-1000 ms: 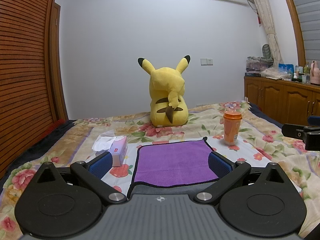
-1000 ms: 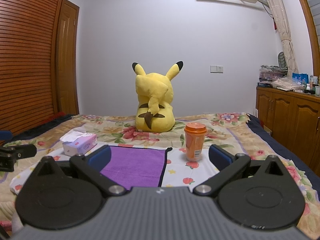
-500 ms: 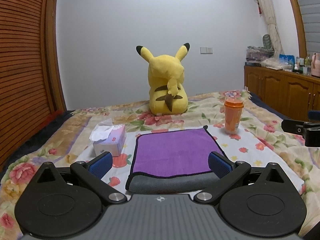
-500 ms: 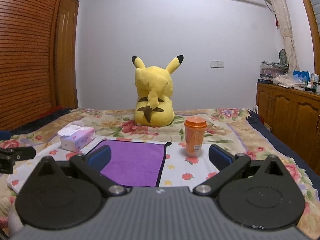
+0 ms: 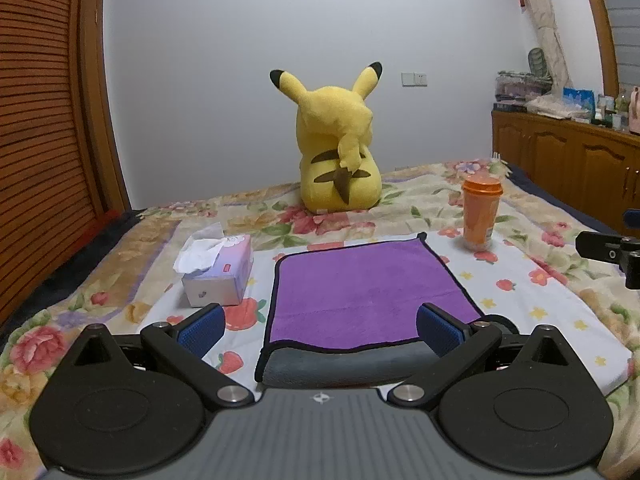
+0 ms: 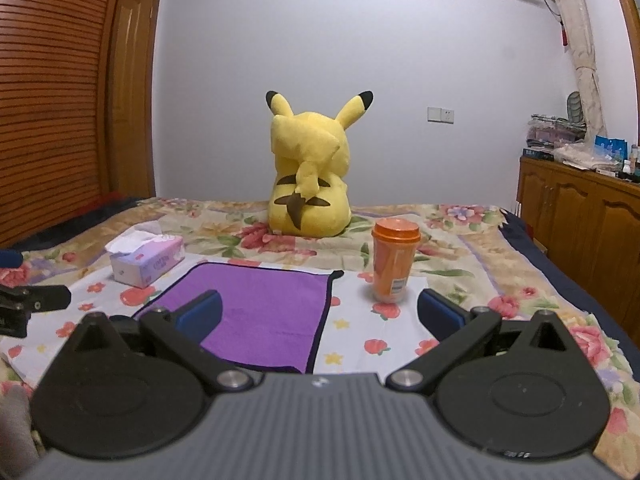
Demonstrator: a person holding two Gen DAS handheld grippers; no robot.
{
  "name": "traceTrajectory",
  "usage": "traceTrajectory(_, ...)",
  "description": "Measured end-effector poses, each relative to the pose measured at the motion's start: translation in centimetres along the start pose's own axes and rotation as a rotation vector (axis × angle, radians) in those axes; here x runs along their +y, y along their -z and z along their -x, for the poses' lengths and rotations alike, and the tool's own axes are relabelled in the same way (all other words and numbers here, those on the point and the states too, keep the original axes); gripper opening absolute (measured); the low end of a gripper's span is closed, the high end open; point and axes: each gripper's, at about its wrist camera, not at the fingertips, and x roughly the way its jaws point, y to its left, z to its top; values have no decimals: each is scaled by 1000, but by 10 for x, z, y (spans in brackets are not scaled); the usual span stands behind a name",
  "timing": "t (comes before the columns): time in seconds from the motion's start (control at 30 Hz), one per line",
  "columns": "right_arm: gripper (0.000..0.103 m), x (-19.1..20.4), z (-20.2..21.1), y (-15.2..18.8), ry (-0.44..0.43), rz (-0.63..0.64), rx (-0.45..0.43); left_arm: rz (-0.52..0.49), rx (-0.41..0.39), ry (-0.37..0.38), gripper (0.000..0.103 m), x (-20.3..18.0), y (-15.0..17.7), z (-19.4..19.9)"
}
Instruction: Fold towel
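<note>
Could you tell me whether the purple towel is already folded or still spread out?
Folded. The purple towel lies doubled: its purple top layer ends short of a grey layer at the near edge.

Matt, fuzzy purple cloth towel [image 5: 368, 288] (grey underside) on printed cotton bedspread [image 5: 532, 296].

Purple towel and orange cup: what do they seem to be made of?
The purple towel with black trim looks like soft microfibre cloth: matte, fuzzy nap, grey underside at the near fold. The orange lidded cup looks like smooth plastic, slightly glossy and translucent, though that is uncertain.
</note>
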Motion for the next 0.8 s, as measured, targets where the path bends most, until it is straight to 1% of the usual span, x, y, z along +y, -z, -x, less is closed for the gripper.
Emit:
traceTrajectory(0.17,103,1,-12,-1,-2,-2,14,4,25,1,103,5,-2,-15)
traceTrajectory(0.53,103,8,-43,-1,-26,18,49,21,44,-9,103,17,-6,-37)
traceTrajectory(0.8,103,11,-64,4,-47,27,120,27,71,-32,103,33,-9,-62)
